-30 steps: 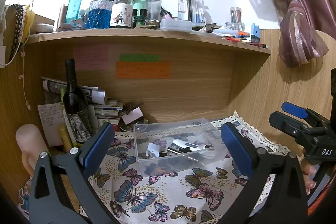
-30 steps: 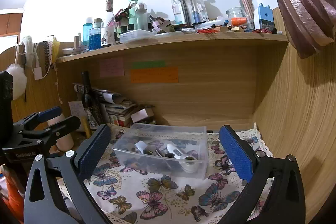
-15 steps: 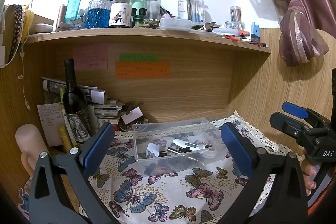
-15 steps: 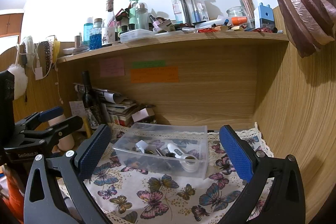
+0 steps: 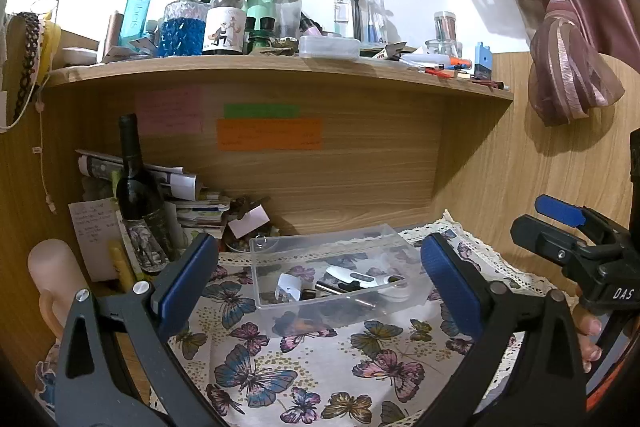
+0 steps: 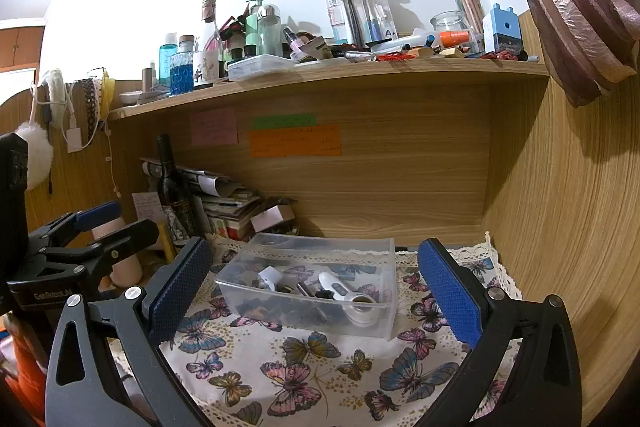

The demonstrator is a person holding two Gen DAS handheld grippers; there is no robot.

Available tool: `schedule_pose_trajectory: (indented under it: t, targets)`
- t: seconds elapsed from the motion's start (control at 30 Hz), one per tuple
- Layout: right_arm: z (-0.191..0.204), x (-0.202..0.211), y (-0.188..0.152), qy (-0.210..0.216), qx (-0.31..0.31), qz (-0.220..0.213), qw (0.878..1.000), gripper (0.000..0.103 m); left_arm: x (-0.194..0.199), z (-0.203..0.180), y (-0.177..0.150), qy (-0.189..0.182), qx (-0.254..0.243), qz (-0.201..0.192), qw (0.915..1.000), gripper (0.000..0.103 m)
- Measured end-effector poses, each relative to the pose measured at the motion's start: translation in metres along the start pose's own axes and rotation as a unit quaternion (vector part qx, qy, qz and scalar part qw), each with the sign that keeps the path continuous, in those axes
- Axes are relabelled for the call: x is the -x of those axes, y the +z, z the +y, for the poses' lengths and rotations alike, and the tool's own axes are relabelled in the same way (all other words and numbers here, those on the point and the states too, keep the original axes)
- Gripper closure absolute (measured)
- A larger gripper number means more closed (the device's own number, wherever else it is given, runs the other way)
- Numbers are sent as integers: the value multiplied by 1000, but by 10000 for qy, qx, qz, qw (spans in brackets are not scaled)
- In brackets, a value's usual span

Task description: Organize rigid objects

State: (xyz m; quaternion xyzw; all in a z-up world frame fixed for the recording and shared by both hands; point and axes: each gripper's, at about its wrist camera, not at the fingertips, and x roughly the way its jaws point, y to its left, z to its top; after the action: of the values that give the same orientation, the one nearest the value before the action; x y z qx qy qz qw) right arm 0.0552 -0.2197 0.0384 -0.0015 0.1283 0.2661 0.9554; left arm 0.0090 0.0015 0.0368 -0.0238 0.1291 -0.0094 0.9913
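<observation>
A clear plastic box (image 5: pixel 332 247) (image 6: pixel 384 259) stands on the butterfly-print cloth (image 5: pixel 280 367) (image 6: pixel 304 375) under the shelf. It holds several small rigid items, among them a white and silver tool (image 5: pixel 360 277) (image 6: pixel 340 287) and a small white piece (image 5: pixel 289 286) (image 6: pixel 269 275). My left gripper (image 5: pixel 318 281) is open and empty, held back from the box; it also shows at the left of the right wrist view (image 6: pixel 108 223). My right gripper (image 6: pixel 314 291) is open and empty, held back from the box; it also shows at the right of the left wrist view (image 5: pixel 560 223).
A dark wine bottle (image 5: pixel 138 187) (image 6: pixel 174 195) and stacked papers (image 5: pixel 188 203) stand at the back left. The wooden shelf (image 5: pixel 280 71) above carries several bottles and jars. A wooden side wall (image 6: pixel 560 227) and a pink curtain (image 5: pixel 568 75) close the right.
</observation>
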Motion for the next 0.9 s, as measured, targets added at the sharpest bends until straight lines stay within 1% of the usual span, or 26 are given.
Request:
schedule_pose_trajectory:
  t: [0.57, 0.9]
  targets:
    - [4, -3, -4, -22, -44, 62, 10000, 0, -3, -4, -1, -117, -74, 7, 9999, 0]
    - [6, -8, -5, -39, -64, 139, 9999, 0, -6, -1, -2, -159, 6, 41, 9999, 0]
